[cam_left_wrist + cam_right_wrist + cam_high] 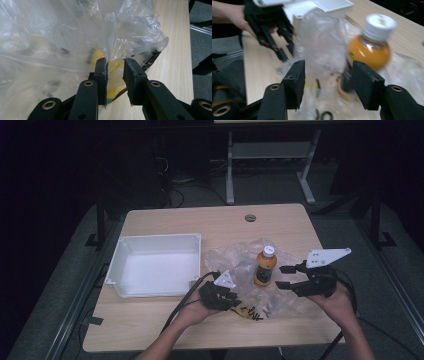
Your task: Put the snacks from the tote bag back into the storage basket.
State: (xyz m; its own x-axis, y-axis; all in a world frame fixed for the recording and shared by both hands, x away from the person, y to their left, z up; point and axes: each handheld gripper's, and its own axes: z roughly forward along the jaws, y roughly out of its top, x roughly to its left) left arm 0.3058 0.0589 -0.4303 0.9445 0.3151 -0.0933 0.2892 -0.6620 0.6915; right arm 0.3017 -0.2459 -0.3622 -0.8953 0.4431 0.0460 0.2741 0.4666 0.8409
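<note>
A crumpled clear plastic bag lies on the wooden table, and an orange drink bottle with a white cap stands upright on it. My left gripper is at the bag's near left edge. In the left gripper view its jaws stand a little apart, with a fold of the bag hanging at the gap and something yellow behind the film. My right gripper hovers open just right of the bottle. In the right gripper view the bottle is blurred beyond the wide jaws.
A white tray sits at the left of the table, close to the bag. Small black pieces lie by the bag's near edge. A round cable hole is at the far middle. Cables trail off the near edge.
</note>
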